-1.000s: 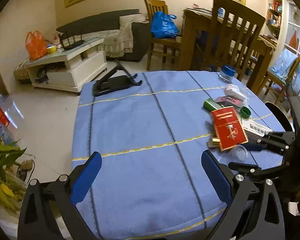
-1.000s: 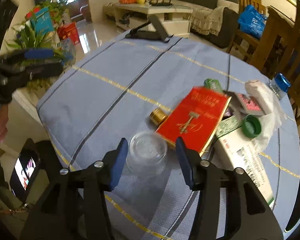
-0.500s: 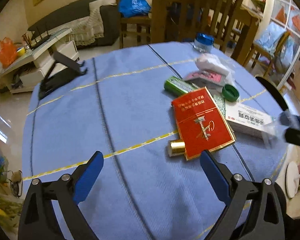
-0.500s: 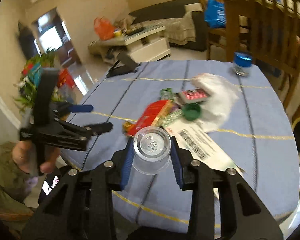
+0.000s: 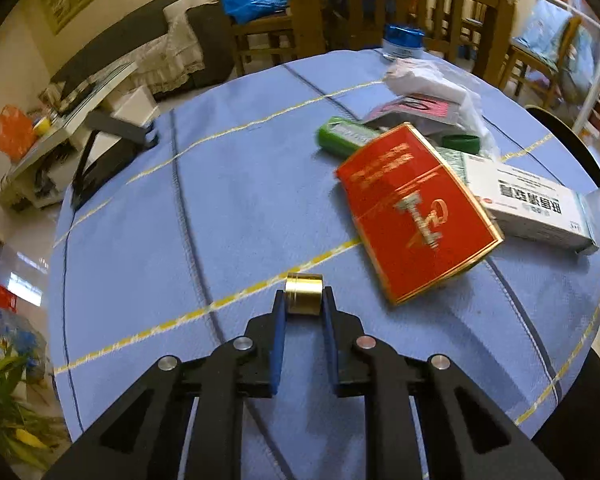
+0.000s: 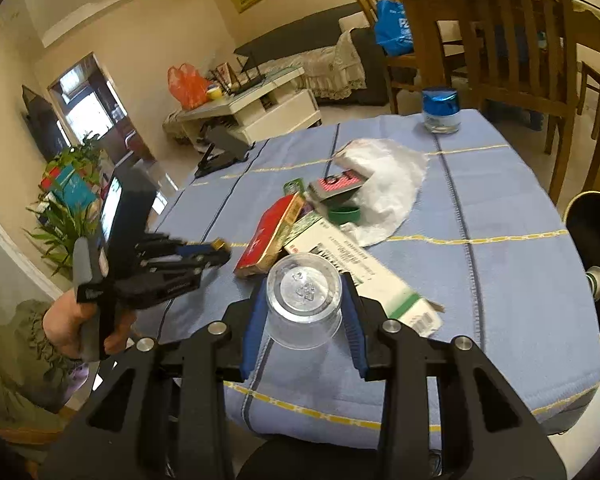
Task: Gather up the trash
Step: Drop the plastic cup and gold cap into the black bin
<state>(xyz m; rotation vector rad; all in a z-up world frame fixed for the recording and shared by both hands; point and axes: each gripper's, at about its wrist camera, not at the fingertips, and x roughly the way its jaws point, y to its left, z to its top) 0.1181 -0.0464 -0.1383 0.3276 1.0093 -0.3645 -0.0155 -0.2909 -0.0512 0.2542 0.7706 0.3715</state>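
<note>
The left gripper (image 5: 304,302) has just closed its blue pads on a small shiny brass cylinder (image 5: 304,299) resting on the woven blue tablecloth (image 5: 220,208). Beyond its jaws lies a glossy red box (image 5: 416,212). The right gripper (image 6: 305,300) clamps a clear plastic cup (image 6: 304,304).

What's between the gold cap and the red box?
Only bare blue cloth, seen in the left wrist view: the gold cap and the red box lie apart.

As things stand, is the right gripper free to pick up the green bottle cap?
Probably not: the right gripper is shut on a clear plastic cup, so its jaws are occupied, though the green bottle cap lies uncovered.
</note>
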